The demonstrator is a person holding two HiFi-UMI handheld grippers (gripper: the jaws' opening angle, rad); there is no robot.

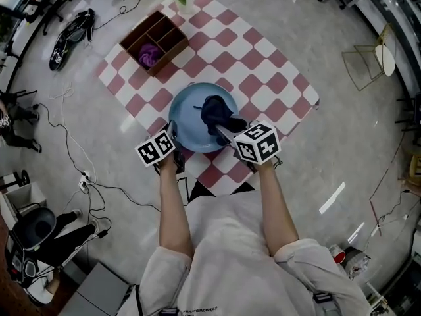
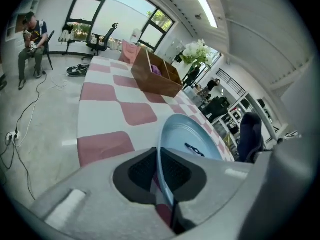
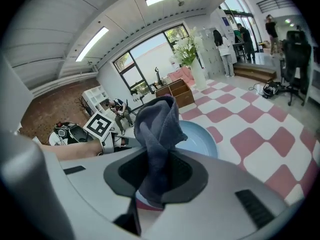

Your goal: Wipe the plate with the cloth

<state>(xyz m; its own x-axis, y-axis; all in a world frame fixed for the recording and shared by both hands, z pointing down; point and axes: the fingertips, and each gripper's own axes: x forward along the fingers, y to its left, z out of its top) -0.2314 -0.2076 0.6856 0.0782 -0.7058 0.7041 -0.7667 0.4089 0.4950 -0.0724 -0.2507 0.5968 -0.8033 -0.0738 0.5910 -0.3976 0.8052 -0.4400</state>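
Head view: wiping looks underway, though I can't tell how much is done. The smooth round blue plate (image 1: 187, 110) is on the checkered surface (image 1: 263, 64) with the dark cloth (image 1: 217, 110) bunched on it.

Left gripper view: the left claw (image 2: 161, 171) pinches the plate's glossy rim.

Right gripper view: the right claw (image 3: 155, 176) is clamped on the soft, crumpled cloth.
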